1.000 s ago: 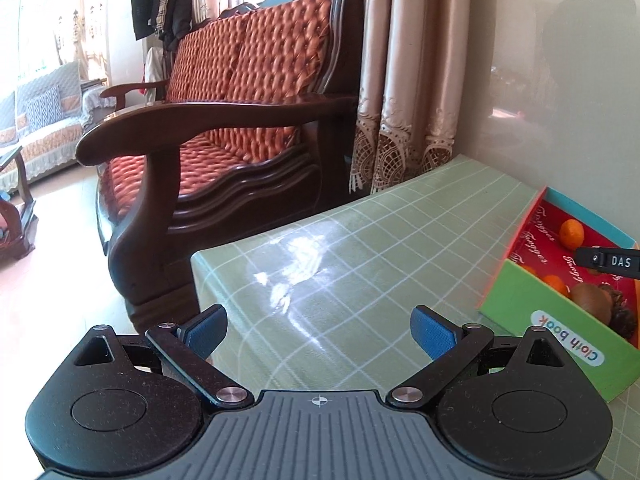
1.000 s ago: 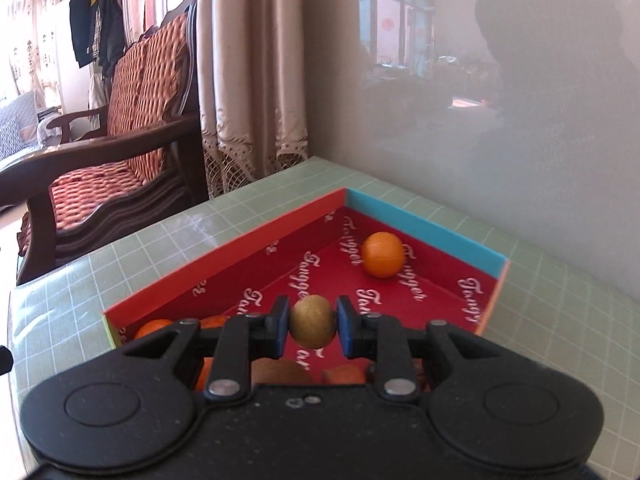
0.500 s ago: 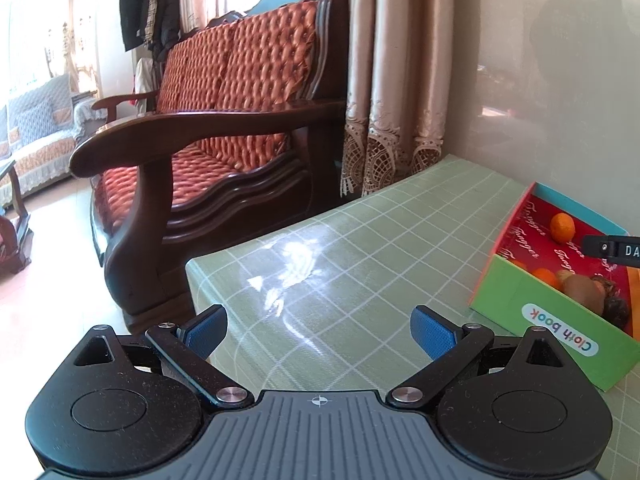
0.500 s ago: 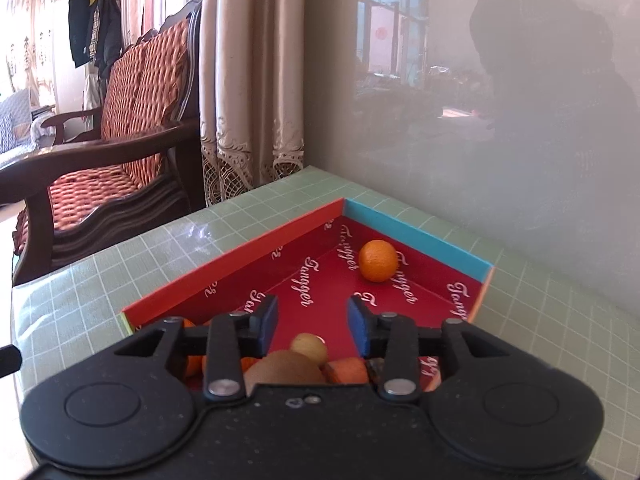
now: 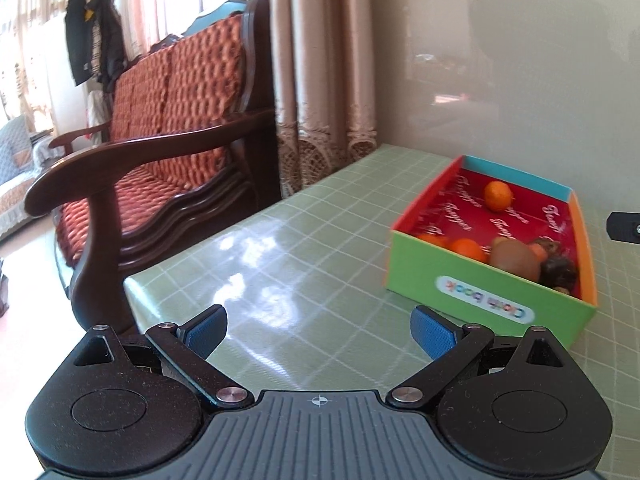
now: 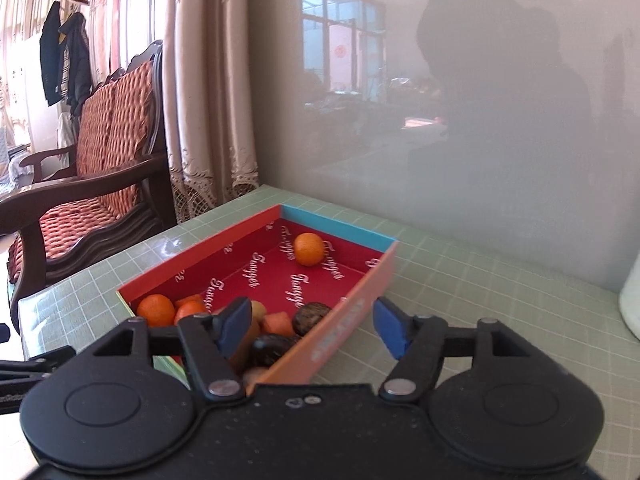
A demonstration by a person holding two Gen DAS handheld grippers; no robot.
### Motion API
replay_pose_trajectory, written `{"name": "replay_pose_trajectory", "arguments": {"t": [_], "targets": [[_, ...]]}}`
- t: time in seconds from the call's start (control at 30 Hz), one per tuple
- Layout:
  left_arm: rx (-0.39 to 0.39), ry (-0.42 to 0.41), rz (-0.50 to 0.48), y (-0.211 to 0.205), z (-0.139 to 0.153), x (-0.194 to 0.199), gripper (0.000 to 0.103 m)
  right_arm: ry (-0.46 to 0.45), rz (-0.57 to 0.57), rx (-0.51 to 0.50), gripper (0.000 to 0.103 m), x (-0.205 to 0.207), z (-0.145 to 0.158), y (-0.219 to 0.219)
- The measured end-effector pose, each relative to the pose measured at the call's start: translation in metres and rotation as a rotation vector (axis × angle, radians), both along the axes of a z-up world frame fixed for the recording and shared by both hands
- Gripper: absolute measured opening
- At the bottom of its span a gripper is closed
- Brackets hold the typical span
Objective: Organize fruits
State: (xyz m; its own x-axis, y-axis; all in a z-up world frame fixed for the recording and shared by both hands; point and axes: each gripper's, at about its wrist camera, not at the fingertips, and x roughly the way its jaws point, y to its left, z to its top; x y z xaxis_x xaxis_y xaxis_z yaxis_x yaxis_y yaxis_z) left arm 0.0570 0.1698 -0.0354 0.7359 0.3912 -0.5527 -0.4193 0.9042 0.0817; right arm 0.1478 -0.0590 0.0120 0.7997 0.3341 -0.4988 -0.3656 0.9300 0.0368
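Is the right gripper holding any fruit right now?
No. The right gripper has just been opening, its blue pads wide apart with nothing between them, and the fruit lies in the box.

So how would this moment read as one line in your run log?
left gripper: open, empty | right gripper: jaws just opened, empty | box: oranges, kiwi, dark fruit inside | table: no loose fruit seen

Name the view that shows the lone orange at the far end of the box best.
Right wrist view: the lone orange sits central, sharp and unobstructed on the red floor. Left wrist view shows it smaller, blurrier, off to the right.
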Motion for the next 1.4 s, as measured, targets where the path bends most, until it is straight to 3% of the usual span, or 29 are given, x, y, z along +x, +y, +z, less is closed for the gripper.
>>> {"name": "replay_pose_trajectory", "arguments": {"t": [0.13,0.23,0.43,0.73,1.03,1.4], "targets": [[0.003,0.01,-0.068,-0.025,0.0,0.004,0.099,-0.008,-0.065,0.025,0.086,-0.025,-0.001,-0.026],[0.008,0.011,-0.128,-0.046,0.0,0.004,0.103,-0.013,-0.12,0.038,0.09,-0.046,-0.004,-0.047],[0.053,-0.009,-0.248,-0.092,0.006,-0.002,0.103,-0.02,-0.192,0.077,0.091,-0.083,-0.006,-0.083],[0.013,-0.028,-0.322,-0.122,0.028,-0.022,0.103,-0.046,-0.268,0.094,0.091,-0.129,-0.004,-0.112],[0.01,-0.041,-0.335,-0.129,0.044,-0.038,0.103,-0.064,-0.297,0.116,0.092,-0.153,0.0,-0.126],[0.021,-0.056,-0.229,-0.091,0.075,-0.072,0.103,-0.072,-0.301,0.049,0.097,-0.152,0.015,-0.087]]}}
